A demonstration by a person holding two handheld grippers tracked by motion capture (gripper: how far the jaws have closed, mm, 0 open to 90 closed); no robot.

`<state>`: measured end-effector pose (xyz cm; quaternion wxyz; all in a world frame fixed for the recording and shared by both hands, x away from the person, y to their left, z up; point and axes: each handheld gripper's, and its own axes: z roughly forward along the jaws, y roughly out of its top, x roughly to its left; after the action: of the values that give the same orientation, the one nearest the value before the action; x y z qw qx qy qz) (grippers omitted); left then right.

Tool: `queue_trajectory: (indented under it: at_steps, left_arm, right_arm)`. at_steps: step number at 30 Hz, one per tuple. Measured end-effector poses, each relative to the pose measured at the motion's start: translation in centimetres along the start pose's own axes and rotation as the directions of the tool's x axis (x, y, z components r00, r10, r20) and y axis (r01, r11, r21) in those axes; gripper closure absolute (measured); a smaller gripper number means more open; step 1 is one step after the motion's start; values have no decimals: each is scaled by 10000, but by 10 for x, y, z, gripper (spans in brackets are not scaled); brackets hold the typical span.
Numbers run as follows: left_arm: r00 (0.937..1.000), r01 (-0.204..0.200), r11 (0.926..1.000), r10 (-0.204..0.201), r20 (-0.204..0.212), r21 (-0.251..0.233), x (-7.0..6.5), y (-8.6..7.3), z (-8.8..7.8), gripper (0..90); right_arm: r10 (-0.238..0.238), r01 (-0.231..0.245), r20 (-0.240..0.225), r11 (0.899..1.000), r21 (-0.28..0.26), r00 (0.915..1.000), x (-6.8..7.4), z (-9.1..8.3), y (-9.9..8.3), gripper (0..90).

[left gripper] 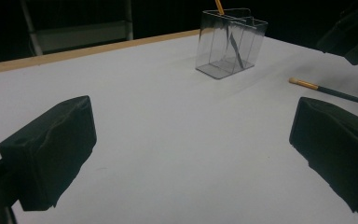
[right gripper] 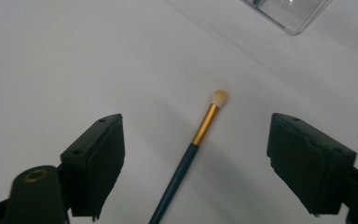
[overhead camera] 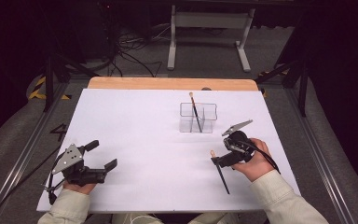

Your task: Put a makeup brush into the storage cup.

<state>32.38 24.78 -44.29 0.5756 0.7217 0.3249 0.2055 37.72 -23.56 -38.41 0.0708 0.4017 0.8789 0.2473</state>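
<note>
Flat between the right gripper's [right gripper: 196,163] spread jaws, untouched: a paintbrush [right gripper: 191,154].

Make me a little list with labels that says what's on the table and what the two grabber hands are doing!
Surface: white table
Holder: clear divided holder, upright, far middle of the table
Brush in holder: one brush, leaning, tip up
Brush on table: dark-handled brush with gold band, lying flat
Right gripper: open, jaws on either side of the lying brush, not touching it
Left gripper: open, holding nothing, near left of the table
</note>
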Motion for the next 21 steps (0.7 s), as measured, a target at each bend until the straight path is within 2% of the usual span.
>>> queue_trajectory:
  at_steps: [8,13,21]
  left_arm:
    - [10000,-9,10000,9,19,-5,0,0,0,11]
    - [10000,-10,10000,10,14,-2,0,0,0,11]
    - [10000,-46,10000,45,73,7,0,0,0,10]
  right_arm:
    - [173,-181,118,9978,630,9998,-1,7,1,254]
    - [185,-206,235,9956,909,9996,-1,9,1,254]
    - [73,-124,374,9905,1366,9993,0,16,1,325]
